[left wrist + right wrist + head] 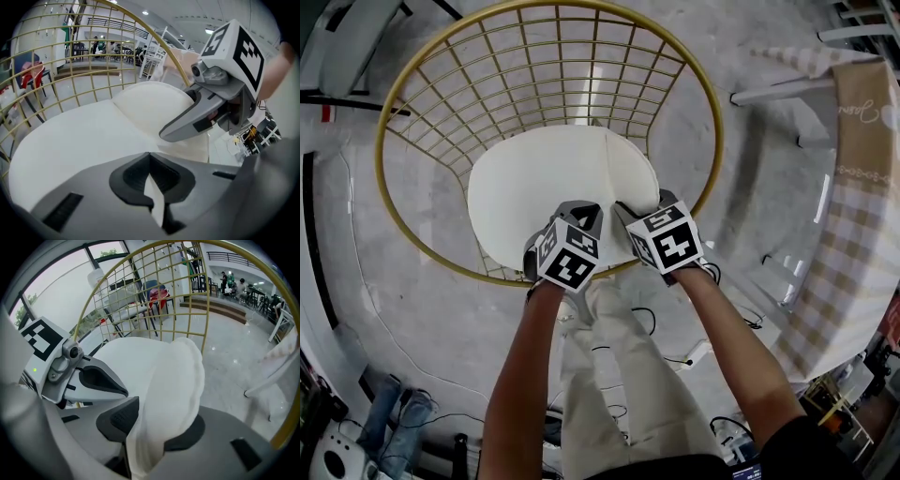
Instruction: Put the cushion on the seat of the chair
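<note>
A white cushion lies on the seat of a gold wire chair, seen from above by the person who holds a gripper in each hand at the cushion's near edge. The left gripper has its fingers closed tight on a thin white fold of the cushion's rim, which shows as a sliver pinched between the dark pads. Just beside it, the right gripper points steeply down at the same near edge. Its fingers stand wide, with a thick, puffed lip of the cushion rising between them, uncompressed; the pads do not appear to press it. The two grippers sit close together, their marker cubes almost side by side above the person's bare forearms and pale trousers.

The cushion fills most of the round seat and its far edge reaches the foot of the curved lattice back. The chair stands on a glossy grey floor, where thin cables trail near the person's feet. A desk draped in a checked cloth stands well apart at the right. In the right gripper view, a red chair shows through the gold lattice, and people sit at distant tables.
</note>
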Tool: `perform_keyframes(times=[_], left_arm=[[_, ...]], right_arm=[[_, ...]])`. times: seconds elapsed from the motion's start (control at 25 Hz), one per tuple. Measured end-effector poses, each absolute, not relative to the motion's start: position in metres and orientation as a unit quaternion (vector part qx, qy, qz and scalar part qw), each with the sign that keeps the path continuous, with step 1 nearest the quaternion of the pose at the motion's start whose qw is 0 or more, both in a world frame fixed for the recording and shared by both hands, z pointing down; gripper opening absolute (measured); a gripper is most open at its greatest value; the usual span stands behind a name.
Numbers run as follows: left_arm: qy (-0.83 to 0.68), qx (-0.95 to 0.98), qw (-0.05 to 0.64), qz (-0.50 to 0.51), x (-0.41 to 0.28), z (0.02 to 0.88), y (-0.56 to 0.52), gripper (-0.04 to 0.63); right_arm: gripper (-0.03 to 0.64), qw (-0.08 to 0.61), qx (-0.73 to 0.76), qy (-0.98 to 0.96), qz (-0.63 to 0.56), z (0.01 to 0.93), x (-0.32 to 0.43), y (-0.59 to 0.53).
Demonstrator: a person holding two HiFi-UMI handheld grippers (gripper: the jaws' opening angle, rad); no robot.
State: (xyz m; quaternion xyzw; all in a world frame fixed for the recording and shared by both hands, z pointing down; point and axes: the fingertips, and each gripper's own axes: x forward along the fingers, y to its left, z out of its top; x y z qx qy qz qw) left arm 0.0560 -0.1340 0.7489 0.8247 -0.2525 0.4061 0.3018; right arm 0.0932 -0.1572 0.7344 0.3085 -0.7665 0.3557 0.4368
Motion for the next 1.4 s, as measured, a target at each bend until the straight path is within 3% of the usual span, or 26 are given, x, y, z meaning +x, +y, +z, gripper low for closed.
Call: perform_keyframes(times=[1.4], left_arm=[[-0.264, 0.819, 0.307, 0.407, 0.056, 0.751, -0.135, 0.005]], right_arm=[[0.153, 0.442, 0.43, -0.731, 0.292, 0.673, 0.136, -0.171]])
